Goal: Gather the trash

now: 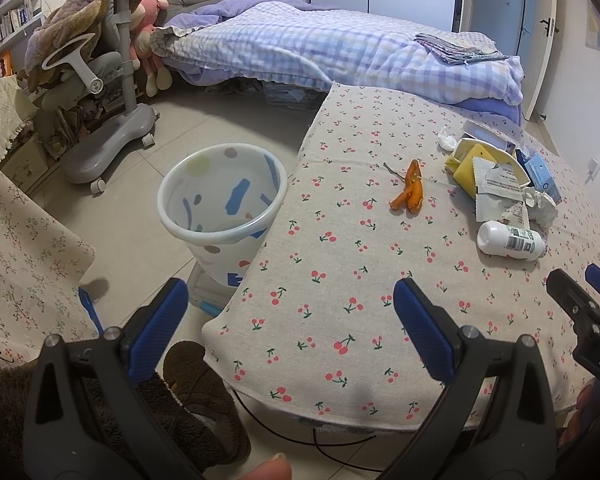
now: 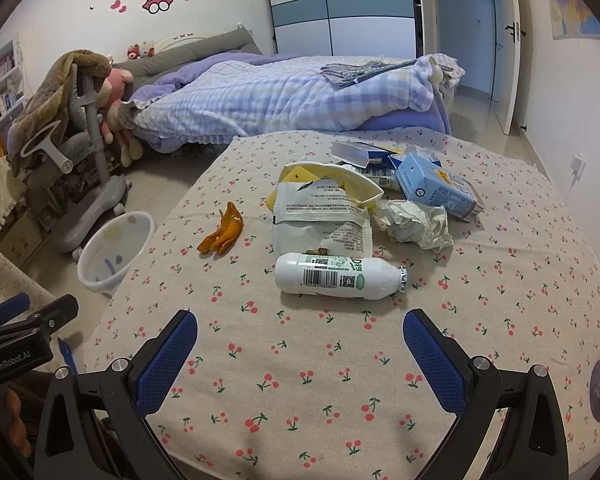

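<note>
Blue-padded and black-framed, both hand-held tools spread wide and empty: left gripper (image 1: pixel 290 312) low at the near left corner of the cherry-print cloth-covered table (image 1: pixel 340 264), half over the floor; right gripper (image 2: pixel 300 344) over the near middle of the cloth, aimed at the litter.

Nothing collected yet, by the look of the white plastic wastebasket with blue and grey flecks (image 1: pixel 220 236) on the tiled floor just beside the table's left edge: inside apparently bare.

Nearest to the right gripper, a white plastic bottle with barcode label and foil cap (image 2: pixel 340 278), on its side, cap to the right. Just beyond, touching or nearly so, a torn white foil snack wrapper (image 2: pixel 320 220). Right of that, a crumpled ball of white paper (image 2: pixel 416 222); farther right, a pale blue drink carton (image 2: pixel 436 188) tipped over. Behind the wrapper, a cream and yellow curved paper container (image 2: pixel 332 178). Alone to the left, well apart from the heap, an orange strip of fruit peel (image 2: pixel 224 232).

Probably best to start with the bottle: close, isolated on the near side, firm. Worth squaring the pads across the round body near its middle, not the tapering neck, to stop rolling or squirting out. Then lifted clear before swinging left to the basket. Peel better suited to the left gripper, nearer the basket; thin and low, so pads almost onto the cloth without pinching fabric.
</note>
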